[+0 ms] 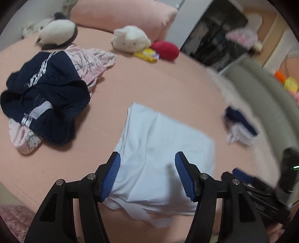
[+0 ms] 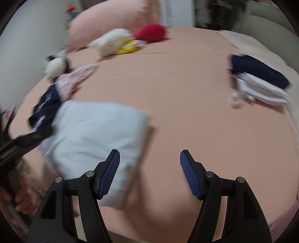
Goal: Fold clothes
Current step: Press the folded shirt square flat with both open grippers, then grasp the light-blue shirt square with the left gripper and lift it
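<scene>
The pale blue garment (image 1: 158,149) lies partly folded on the pink bed sheet (image 1: 149,78), directly ahead of and under the left tongs (image 1: 147,158), whose blue-padded jaws stand wide apart and hold nothing. From the right tongs (image 2: 149,158), equally spread and empty, the same garment (image 2: 93,134) sits ahead and to the left, its near corner running behind the left pad.

It looks like thin, limp cloth: light, soft, and likely to sag or slide open wherever it is not pinched through all layers. The safest hold, I judge, is at a doubled edge or corner, such as the near hem just below the left tongs (loose layers peek out there).

Ahead of the right tongs the sheet is bare and wide, good room for sweeping a fold across. Far to their right sits a stack of folded clothes (image 2: 259,82), navy on white. Left of the left tongs, a crumpled navy garment (image 1: 44,97) lies over pink patterned clothing (image 1: 93,61), well apart from the fold line. Plush toys (image 1: 130,38) and a pillow (image 1: 121,16) line the far edge.
</scene>
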A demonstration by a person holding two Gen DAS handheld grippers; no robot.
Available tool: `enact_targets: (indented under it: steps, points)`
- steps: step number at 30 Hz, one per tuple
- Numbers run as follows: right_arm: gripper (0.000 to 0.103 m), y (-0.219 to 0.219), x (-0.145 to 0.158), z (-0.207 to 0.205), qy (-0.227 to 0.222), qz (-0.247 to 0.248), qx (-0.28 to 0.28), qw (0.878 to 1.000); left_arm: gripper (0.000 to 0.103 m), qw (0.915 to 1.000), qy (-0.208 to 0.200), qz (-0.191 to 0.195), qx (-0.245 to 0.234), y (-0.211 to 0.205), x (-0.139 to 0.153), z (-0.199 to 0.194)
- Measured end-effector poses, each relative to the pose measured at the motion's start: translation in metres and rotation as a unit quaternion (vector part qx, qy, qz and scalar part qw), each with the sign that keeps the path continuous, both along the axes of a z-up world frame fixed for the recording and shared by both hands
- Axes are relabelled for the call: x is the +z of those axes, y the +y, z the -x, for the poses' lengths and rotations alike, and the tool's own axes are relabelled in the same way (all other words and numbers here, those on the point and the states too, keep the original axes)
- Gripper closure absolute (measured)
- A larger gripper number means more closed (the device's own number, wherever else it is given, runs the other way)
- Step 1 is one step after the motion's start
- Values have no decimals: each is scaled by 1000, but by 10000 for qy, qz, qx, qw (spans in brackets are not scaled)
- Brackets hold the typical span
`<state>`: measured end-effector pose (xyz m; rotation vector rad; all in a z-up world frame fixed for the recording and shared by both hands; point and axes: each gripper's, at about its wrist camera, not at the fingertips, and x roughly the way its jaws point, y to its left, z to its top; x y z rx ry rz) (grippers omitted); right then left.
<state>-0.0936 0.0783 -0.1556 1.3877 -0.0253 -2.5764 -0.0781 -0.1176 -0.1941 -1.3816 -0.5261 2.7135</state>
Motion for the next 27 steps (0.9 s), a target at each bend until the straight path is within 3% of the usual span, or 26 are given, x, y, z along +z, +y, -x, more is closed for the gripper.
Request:
enact_targets:
  steps: [2,3,7,9,13,14,16,18,19,21,23,24,27]
  points:
    - [34,-19,-14,-2,-140,-404,282,9987,35,9984,-307,463,116,1,-11,4]
    - [33,-27,-19,-3,-189,-584,366,9974,32,9982,-355,423,232,-5,-13,3]
    - [30,-13,-9,1,-410,-759,-214,9960,31,9971,-310,49,692,-30,-10,-2]
    - [30,-3,-1,3,-252,-789,-391,9958,31,9964,-144,-359,759,-39,-7,-4]
    - [30,11,-3,7,-471,-25,-413,9980,32,9876,120,-1462,553,-45,-6,-7]
    - [30,11,-5,9,-558,119,-378,9977,32,9865,78,-1568,466,-39,-6,-8]
    - [30,4,-13,9,-648,39,-158,9978,32,9906,-72,-1300,421,-30,-7,-5]
    - [28,-6,-22,8,-665,-289,118,9973,32,9969,-316,-378,617,-24,-11,-2]
    - [22,-6,-24,6,-605,-522,97,9968,32,9965,-424,-77,714,-24,-13,-1]
    - [22,4,-24,6,-663,-869,-107,9939,31,9948,-470,-336,841,-32,-15,-1]
    - [30,17,-21,6,-667,-1021,-317,9920,31,9934,-402,-613,878,-35,-15,-1]
    - [30,24,-18,4,-621,-945,-373,9929,31,9935,-343,-697,835,-34,-13,-1]
    - [30,27,-8,-12,-633,-25,151,9979,32,9941,-235,-824,666,-25,-10,2]
